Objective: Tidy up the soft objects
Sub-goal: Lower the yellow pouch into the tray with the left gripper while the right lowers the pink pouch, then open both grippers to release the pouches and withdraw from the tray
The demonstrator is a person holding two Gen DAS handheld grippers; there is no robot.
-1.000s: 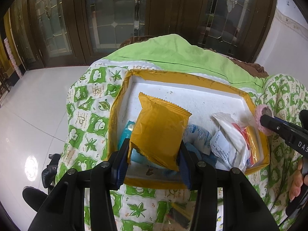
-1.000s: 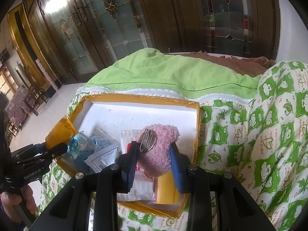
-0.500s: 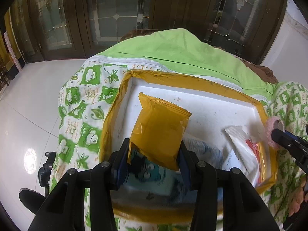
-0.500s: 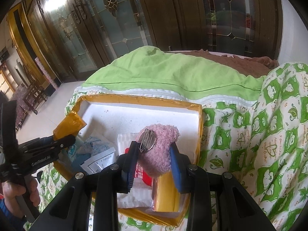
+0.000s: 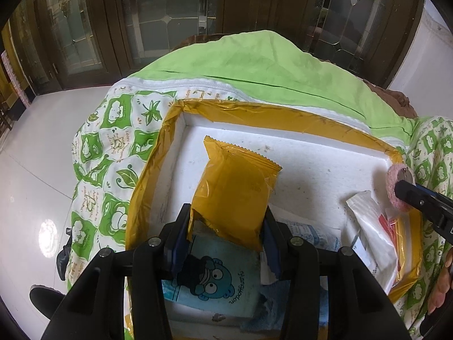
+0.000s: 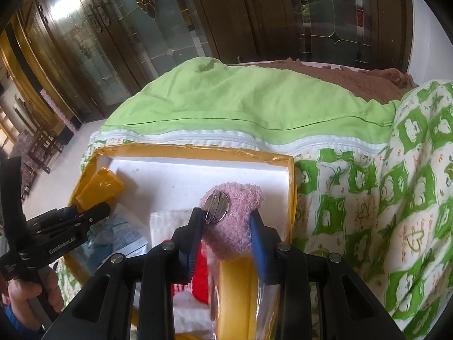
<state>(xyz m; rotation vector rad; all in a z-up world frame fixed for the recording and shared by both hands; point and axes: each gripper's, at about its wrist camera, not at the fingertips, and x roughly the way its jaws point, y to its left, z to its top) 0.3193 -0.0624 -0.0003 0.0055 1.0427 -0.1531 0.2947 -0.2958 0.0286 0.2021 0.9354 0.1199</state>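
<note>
The left tongs (image 5: 226, 232) pinched the lower end of a yellow snack packet (image 5: 235, 192), holding it upright over the left half of the foam tray (image 5: 297, 119). The right tongs (image 6: 226, 226) were pressed onto a pink fluffy brooch (image 6: 235, 221), its metal pin back (image 6: 216, 205) turned toward the camera, hanging over the tray's right side at about three o'clock from the packet.

The packet looked light and puffed with air, its foil skin slick and crinkly; I judged a hold across the flat sealed end safest, since squeezing the belly could burst it or let it slide. The brooch seemed almost weightless and springy, the pile yielding under the pads, so gripping the plush body rather than the slippery metal disc made sense.

Below the packet, at six o'clock in the tray, lay a blue cartoon tissue pack (image 5: 215, 280), and toward four o'clock a white plastic pouch (image 5: 373, 232).

The tray, white foam edged in yellow tape, sat on a bed covered by a green-and-white patterned quilt (image 6: 382, 198), a soft, uneven footing. A plain green sheet (image 6: 240, 107) lay at twelve o'clock, with dark wooden doors with leaded glass (image 6: 141, 28) behind and a glossy pale floor (image 5: 42, 155) at nine o'clock.
</note>
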